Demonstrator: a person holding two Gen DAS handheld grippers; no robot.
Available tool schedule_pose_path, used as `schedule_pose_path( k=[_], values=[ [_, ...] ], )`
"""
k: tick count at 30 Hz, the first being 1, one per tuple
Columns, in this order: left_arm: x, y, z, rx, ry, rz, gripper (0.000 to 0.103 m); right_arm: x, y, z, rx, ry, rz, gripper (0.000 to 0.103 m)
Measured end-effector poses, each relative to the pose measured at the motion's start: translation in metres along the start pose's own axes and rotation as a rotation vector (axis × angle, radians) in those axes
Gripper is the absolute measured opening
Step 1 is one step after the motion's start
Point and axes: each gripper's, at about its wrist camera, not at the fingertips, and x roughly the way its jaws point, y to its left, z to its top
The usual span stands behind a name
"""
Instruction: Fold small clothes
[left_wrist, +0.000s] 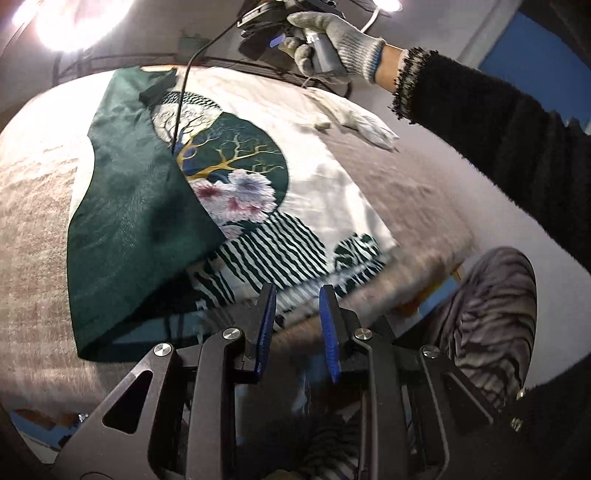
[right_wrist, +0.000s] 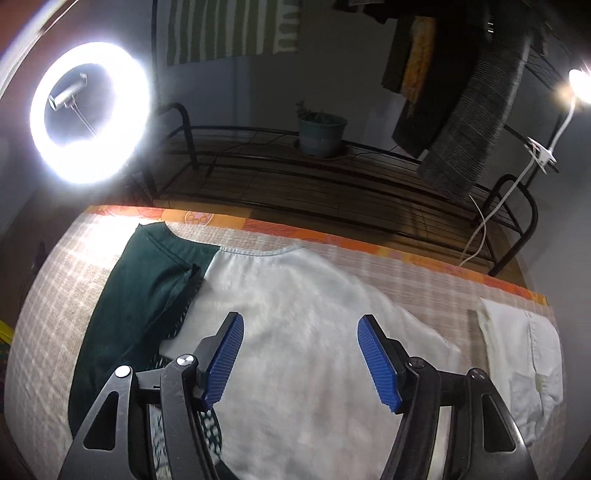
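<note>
Bed (right_wrist: 44, 332) with a beige checked cover (orange floral edge at the far side). On it: white-and-green printed shirt (right_wrist: 295, 314), folded white garment (right_wrist: 524, 362) near the right edge.

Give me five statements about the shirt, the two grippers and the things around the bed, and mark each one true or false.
1. The left gripper is shut on the shirt. False: its fingers are apart and hold nothing.
2. The shirt's green side panel is folded over its printed front. True.
3. The right gripper is open above white cloth. True.
4. The ring light is switched off. False: it glows brightly.
5. A potted plant stands on the rack behind the bed. True.
</note>
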Motion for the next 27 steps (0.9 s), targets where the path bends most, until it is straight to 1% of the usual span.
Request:
schedule_pose_path(
  k=[5,12,14,17,19,21,25,27],
  values=[
    [-0.016,-0.006,-0.010,0.025,-0.017,0.023,0.023,-0.048,-0.033,-0.029,0.031,-0.043,0.003,0.067],
    [-0.029,-0.015,-0.022,0.089,-0.045,0.109,0.023,-0.108,-0.075,-0.079,0.093,-0.113,0.024,0.067],
    [-0.029,-0.016,-0.021,0.092,-0.057,0.131,0.023,-0.123,-0.088,-0.093,0.126,-0.139,0.046,0.067],
    [-0.029,-0.013,-0.013,0.067,-0.088,0.148,0.023,-0.145,-0.109,-0.119,0.186,-0.174,0.096,0.067],
    [-0.025,-0.014,-0.007,0.064,-0.103,0.158,0.023,-0.152,-0.122,-0.135,0.205,-0.183,0.143,0.067],
    [-0.018,-0.020,0.000,0.082,-0.120,0.179,0.023,-0.155,-0.132,-0.147,0.209,-0.186,0.170,0.067],
    [0.004,-0.029,0.015,0.113,-0.138,0.191,0.023,-0.159,-0.158,-0.165,0.220,-0.198,0.182,0.067],
    [0.014,-0.033,0.021,0.107,-0.135,0.173,0.023,-0.162,-0.177,-0.174,0.231,-0.213,0.182,0.067]
  ],
)
